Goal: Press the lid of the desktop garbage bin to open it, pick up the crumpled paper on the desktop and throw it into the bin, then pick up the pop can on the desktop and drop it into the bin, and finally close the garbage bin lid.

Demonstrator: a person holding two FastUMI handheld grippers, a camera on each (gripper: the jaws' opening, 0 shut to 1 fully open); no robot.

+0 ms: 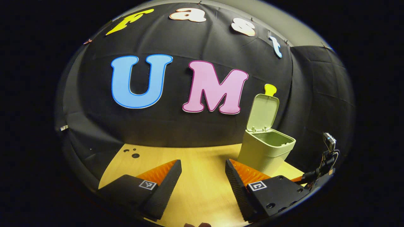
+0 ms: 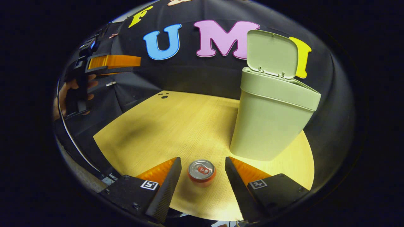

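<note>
Right gripper view shows the right hand-held gripper (image 2: 202,176) released, fingers either side of the upright pop can (image 2: 202,171) on the desk (image 2: 176,126), near the open-lidded bin (image 2: 271,119); seemingly the can-pickup step, next calling for closing and lifting.

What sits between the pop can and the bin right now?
Nothing: in the right gripper view, bare table separates the pop can from the bin. The can stands between the open right claw fingers, untouched.

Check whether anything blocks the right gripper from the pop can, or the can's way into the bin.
Nothing visible does. The pop can stands upright between the right gripper's open fingers, and the bin's lid is up.
</note>
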